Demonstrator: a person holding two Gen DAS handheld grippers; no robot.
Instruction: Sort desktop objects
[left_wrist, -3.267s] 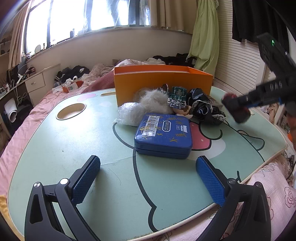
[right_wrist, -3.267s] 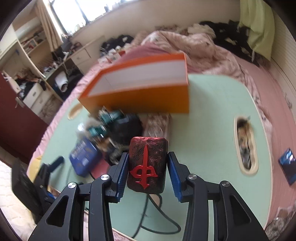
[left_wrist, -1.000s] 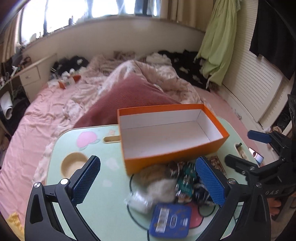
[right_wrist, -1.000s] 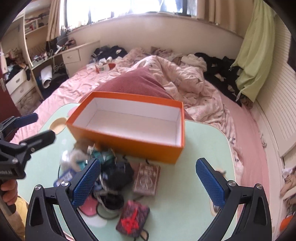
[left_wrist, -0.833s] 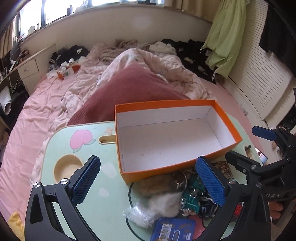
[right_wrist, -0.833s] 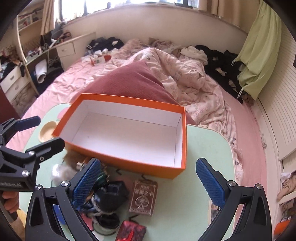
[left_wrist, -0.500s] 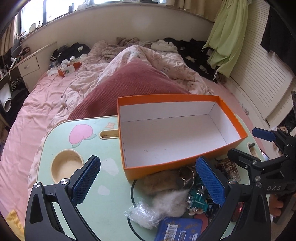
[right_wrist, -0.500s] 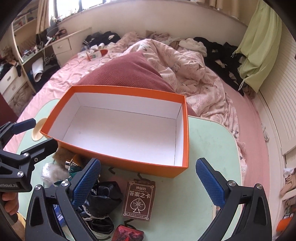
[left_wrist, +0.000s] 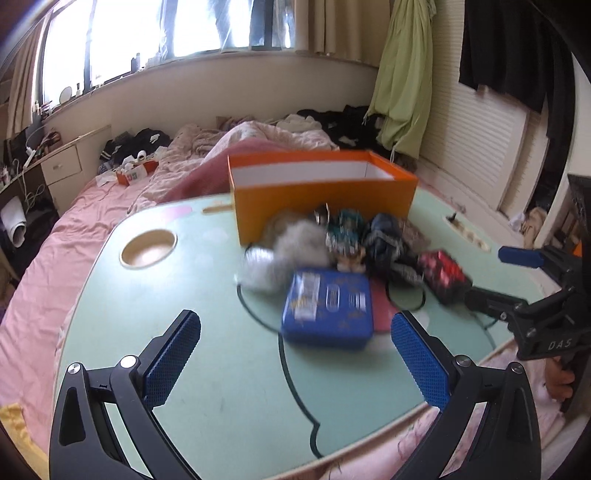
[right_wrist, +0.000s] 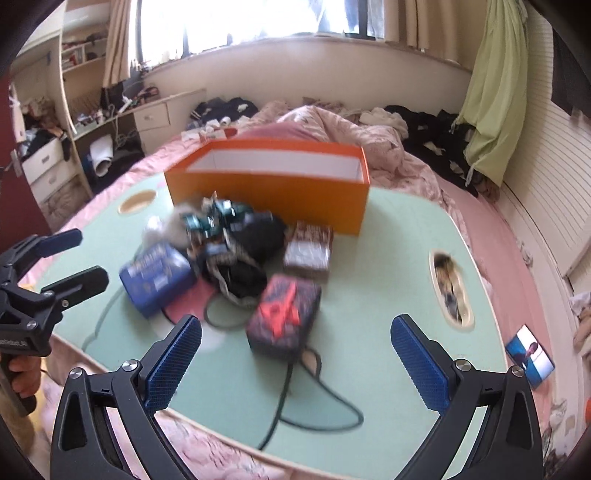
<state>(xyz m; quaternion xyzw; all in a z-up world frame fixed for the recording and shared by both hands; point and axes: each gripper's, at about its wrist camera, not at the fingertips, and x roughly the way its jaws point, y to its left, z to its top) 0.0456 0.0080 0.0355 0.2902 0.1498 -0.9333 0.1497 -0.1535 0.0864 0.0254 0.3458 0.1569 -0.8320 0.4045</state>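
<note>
- Two hand-held grippers in view, both w/ jaws spread wide, nothing between the pads: left hand-held gripper (left_wrist: 295, 354) over the bench's near-left edge, right hand-held gripper (right_wrist: 295, 354) over its near-right edge.
- Bench (left_wrist: 155, 306): pale green top w/ dark cartoon outline, sits on a pink bed (left_wrist: 44, 236).
- Orange box (left_wrist: 321, 195) at far edge, middle; open top, white inside, contents not visible.
- Clutter heaped just in front of box, frames blurred:
- Blue tin (left_wrist: 327, 308) nearest the left gripper, flat on bench, toward centre.
- White fluffy wad (left_wrist: 295, 243) btwn tin and box, touching tin's far-left corner.
- Teal bits (left_wrist: 345, 229) and black bag (right_wrist: 255, 243) mid-pile.
- Brown card box (right_wrist: 308, 249) beside black bag, near box's right end.
- Red-black case (right_wrist: 282, 319) flat, nearest the right gripper, lying over dark cord (right_wrist: 295, 391).
- Phone (right_wrist: 530, 354) on bed off bench's right edge.
</note>
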